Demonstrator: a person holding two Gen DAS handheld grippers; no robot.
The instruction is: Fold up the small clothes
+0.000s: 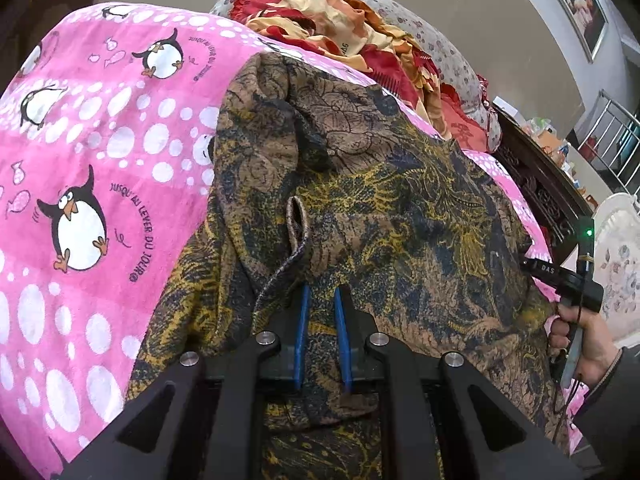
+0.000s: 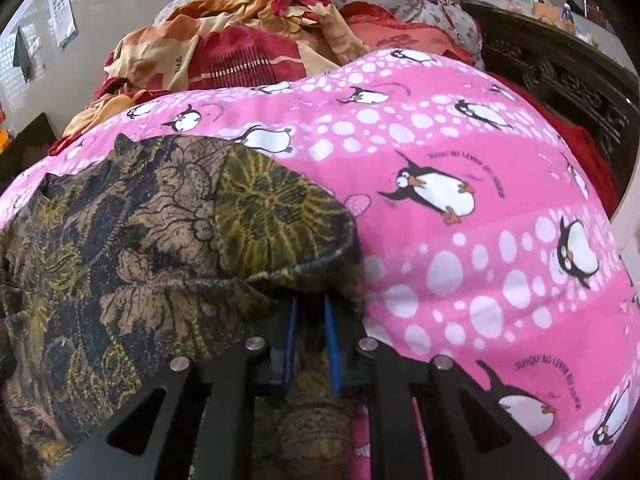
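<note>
A brown, yellow and dark floral garment (image 1: pixel 400 200) lies crumpled on a pink penguin blanket (image 1: pixel 100 120). My left gripper (image 1: pixel 321 292) is shut on a fold of it near the front, blue pads pressing the cloth. At the garment's right edge a hand (image 1: pixel 580 340) holds my right gripper (image 1: pixel 528 262). In the right wrist view the garment (image 2: pixel 160 220) fills the left side. There my right gripper (image 2: pixel 310 304) is shut on its hem, with cloth bunched between the blue pads. The pink blanket (image 2: pixel 480 240) spreads to the right.
A heap of red and orange bedding (image 1: pixel 340 20) lies behind the blanket and also shows as the bedding heap (image 2: pixel 240 48) in the right wrist view. Dark carved wooden furniture (image 1: pixel 540 184) runs along the right side, seen again as carved wood (image 2: pixel 560 80).
</note>
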